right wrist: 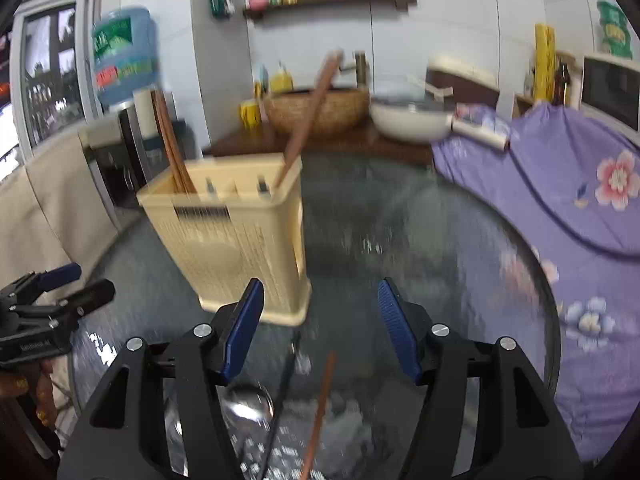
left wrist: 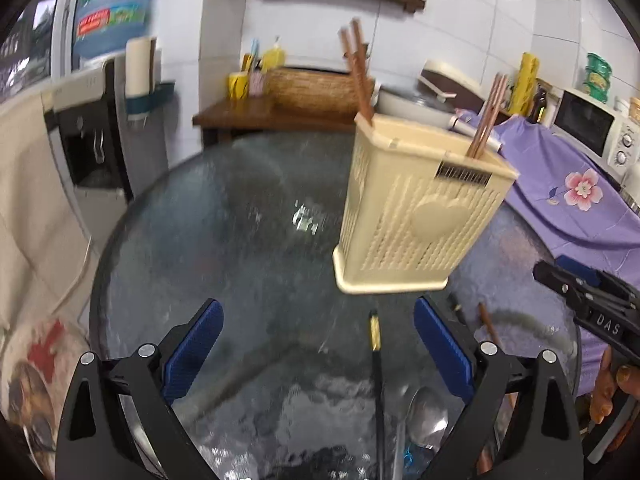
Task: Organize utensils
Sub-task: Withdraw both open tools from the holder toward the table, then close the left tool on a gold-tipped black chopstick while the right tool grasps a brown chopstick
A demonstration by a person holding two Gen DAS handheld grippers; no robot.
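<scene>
A cream perforated utensil holder [left wrist: 416, 208] stands on the round glass table [left wrist: 224, 232], with brown chopsticks [left wrist: 358, 76] upright in its compartments; it also shows in the right wrist view [right wrist: 236, 240]. My left gripper [left wrist: 318, 348] is open and empty, just short of the holder. A black chopstick with a gold band [left wrist: 375, 340], a metal spoon [left wrist: 426, 420] and a brown chopstick [left wrist: 490, 328] lie on the glass near it. My right gripper [right wrist: 320, 332] is open and empty above the spoon [right wrist: 248, 400], black chopstick [right wrist: 280, 392] and brown chopstick [right wrist: 320, 408].
A purple flowered cloth [right wrist: 560, 200] covers the right side. A wooden side table [right wrist: 320, 140] behind holds a woven basket [right wrist: 320, 112] and a white pan [right wrist: 412, 120]. A water dispenser [left wrist: 96, 128] stands at the left. A microwave [left wrist: 592, 124] sits far right.
</scene>
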